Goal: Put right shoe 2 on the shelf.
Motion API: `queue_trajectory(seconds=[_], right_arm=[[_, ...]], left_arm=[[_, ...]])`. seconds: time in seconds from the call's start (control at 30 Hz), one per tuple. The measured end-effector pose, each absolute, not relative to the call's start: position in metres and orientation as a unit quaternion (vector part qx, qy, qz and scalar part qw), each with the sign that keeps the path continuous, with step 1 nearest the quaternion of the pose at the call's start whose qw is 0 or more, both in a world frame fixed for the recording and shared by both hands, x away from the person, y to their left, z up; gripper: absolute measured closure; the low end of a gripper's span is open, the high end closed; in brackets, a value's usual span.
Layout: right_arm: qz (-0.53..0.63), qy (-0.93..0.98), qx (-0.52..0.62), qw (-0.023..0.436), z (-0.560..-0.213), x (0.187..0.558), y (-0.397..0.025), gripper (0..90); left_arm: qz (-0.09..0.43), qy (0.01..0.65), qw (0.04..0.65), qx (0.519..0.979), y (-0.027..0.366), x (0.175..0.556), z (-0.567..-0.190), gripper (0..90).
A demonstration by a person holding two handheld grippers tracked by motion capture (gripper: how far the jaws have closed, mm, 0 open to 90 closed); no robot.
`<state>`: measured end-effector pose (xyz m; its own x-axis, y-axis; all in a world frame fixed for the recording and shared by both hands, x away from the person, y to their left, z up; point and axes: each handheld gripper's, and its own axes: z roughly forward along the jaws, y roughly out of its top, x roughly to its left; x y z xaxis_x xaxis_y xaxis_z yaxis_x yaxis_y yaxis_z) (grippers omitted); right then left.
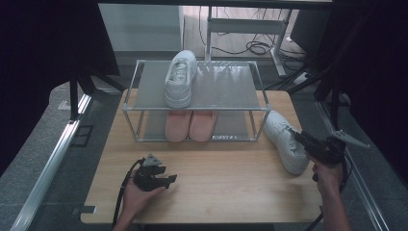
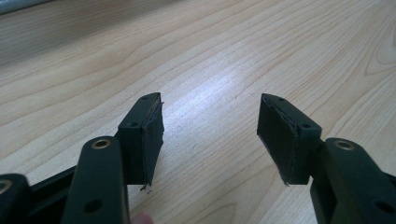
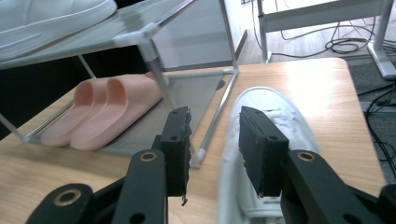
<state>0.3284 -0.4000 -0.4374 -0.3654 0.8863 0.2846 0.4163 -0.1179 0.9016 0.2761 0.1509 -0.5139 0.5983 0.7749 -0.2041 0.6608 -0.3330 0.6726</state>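
A white sneaker (image 1: 285, 140) lies on the wooden table (image 1: 216, 187) just right of a metal shoe rack (image 1: 226, 91). My right gripper (image 1: 298, 136) hovers over the heel end of that sneaker (image 3: 275, 107). In the right gripper view the right gripper (image 3: 214, 122) is open, its jaws straddling the sneaker's near rim without closing on it. A second white sneaker (image 1: 180, 77) sits on the rack's top shelf at the left. My left gripper (image 1: 169, 179) rests low over the table's front left, and in its own view the left gripper (image 2: 210, 116) is open over bare wood.
A pair of pink slippers (image 1: 189, 125) lies on the rack's lower shelf, also visible as pink slippers (image 3: 102, 109) behind the rack's corner post (image 3: 161, 74). Cables (image 1: 255, 47) and desk legs lie on the floor beyond the table. Dark curtains flank both sides.
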Motion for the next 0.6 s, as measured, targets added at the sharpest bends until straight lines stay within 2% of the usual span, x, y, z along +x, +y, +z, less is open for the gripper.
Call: queue_trajectory(seconds=[0.27, 0.6], right_arm=[[0.52, 0.629, 0.533, 0.223, -0.445, 0.348, -0.419, 61.2], [0.504, 0.638, 0.548, 0.198, -0.467, 0.364, -0.43, 56.9]], left_arm=[[0.078, 0.445, 0.371, 0.811, 0.154, 0.273, -0.515, 41.5], [0.082, 0.453, 0.371, 0.807, 0.158, 0.269, -0.514, 41.6]])
